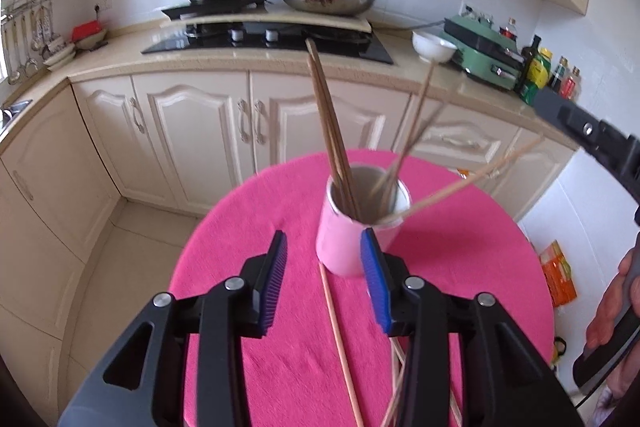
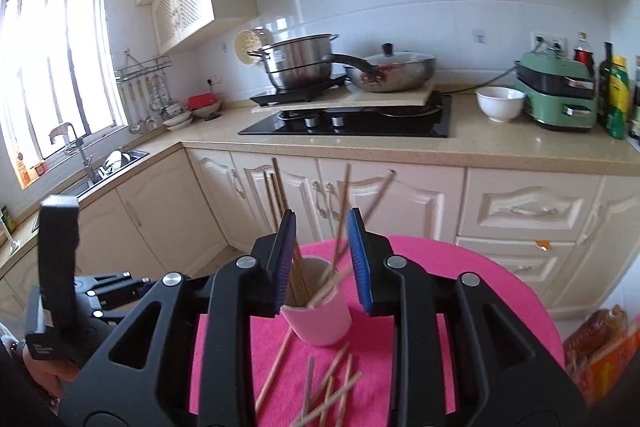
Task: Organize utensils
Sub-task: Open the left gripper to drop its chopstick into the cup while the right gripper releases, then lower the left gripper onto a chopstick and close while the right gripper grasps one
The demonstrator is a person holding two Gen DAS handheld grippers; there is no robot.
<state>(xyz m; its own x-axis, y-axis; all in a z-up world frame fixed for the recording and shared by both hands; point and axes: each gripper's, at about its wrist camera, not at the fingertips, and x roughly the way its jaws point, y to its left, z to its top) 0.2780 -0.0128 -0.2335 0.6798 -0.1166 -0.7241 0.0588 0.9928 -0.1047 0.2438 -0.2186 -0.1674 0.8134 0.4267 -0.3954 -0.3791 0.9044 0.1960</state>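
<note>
A pink cup (image 1: 346, 239) stands on the round pink table (image 1: 248, 227) and holds several wooden chopsticks (image 1: 330, 131), some blurred. My left gripper (image 1: 325, 277) is open and empty, just in front of the cup. A loose chopstick (image 1: 340, 343) lies on the cloth under it. In the right wrist view the cup (image 2: 320, 319) stands below my right gripper (image 2: 320, 259), which is open and empty above the cup's rim. Several loose chopsticks (image 2: 328, 387) lie on the cloth in front of the cup.
Kitchen cabinets and a counter (image 2: 400, 151) run behind the table, with a hob, a steel pot (image 2: 300, 63), a pan, a white bowl (image 2: 500, 103) and a green appliance. Orange packages (image 1: 558, 275) lie on the floor to the right of the table.
</note>
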